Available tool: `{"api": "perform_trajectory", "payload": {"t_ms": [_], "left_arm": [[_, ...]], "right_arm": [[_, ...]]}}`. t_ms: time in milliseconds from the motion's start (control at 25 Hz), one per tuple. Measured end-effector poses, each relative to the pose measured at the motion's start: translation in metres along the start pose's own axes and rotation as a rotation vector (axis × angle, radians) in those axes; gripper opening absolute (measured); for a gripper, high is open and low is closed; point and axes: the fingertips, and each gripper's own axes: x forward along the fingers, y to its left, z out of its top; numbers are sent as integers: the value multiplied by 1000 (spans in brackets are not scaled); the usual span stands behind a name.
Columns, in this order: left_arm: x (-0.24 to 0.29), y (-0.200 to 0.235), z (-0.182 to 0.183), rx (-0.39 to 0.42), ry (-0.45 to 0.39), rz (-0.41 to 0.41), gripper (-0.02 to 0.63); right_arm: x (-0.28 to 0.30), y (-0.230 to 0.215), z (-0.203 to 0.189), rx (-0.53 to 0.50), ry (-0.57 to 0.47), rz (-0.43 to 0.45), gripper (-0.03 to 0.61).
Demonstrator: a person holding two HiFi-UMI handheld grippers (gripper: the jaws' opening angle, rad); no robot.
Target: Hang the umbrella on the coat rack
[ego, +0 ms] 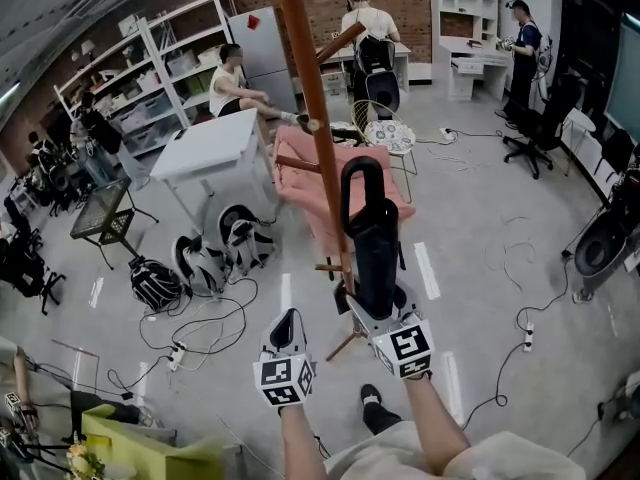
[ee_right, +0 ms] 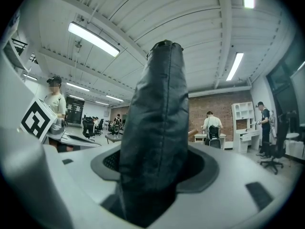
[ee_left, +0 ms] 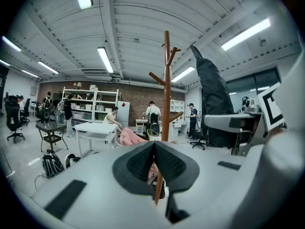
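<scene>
only the head view takes in both tongs at once: the right gripper [ego: 373, 296] holds the folded black umbrella [ego: 372, 238] upright, its curved handle on top, just right of the brown pole of the coat rack [ego: 318, 128]. whether umbrella and pole touch is not clear from there. the left gripper [ego: 284, 330] sits lower and to the left, apart from both.

the left gripper view adds the top of the coat rack [ee_left: 166, 89] with its slanted pegs, all bare, and shows the umbrella [ee_left: 214, 99] standing to the right of the pole, off the pegs. here the left gripper [ee_left: 153, 146] has its dark pads pressed together with nothing between them.

the right gripper view is mostly filled by the umbrella [ee_right: 157, 123], rising straight up out of the right gripper [ee_right: 158, 165]. its jaws stand wide and clamp the bundled fabric on both sides, low on the umbrella.
</scene>
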Motion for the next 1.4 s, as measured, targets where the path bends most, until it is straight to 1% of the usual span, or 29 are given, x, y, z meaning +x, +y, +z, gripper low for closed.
{"api": "perform_trajectory", "payload": {"t_ms": [360,560,760,1240,1400], "left_arm": [[15,4,7,4,-7,-9,8],[19,11,8,5,-5,-5,8],[25,10,7,1,-4,-9,8],[35,16,4,2,4,-12,8],[39,21,9,5,3,-5,8]], "right_arm": [[14,-2,16,-14,-28,19,296],[21,2,25,-29,-28,16,296],[24,-2,26,-78,-18,5,296],[34,-4,36,-109,-31,-3,296],[41,-8,42,-116,-32,-11,296]]}}
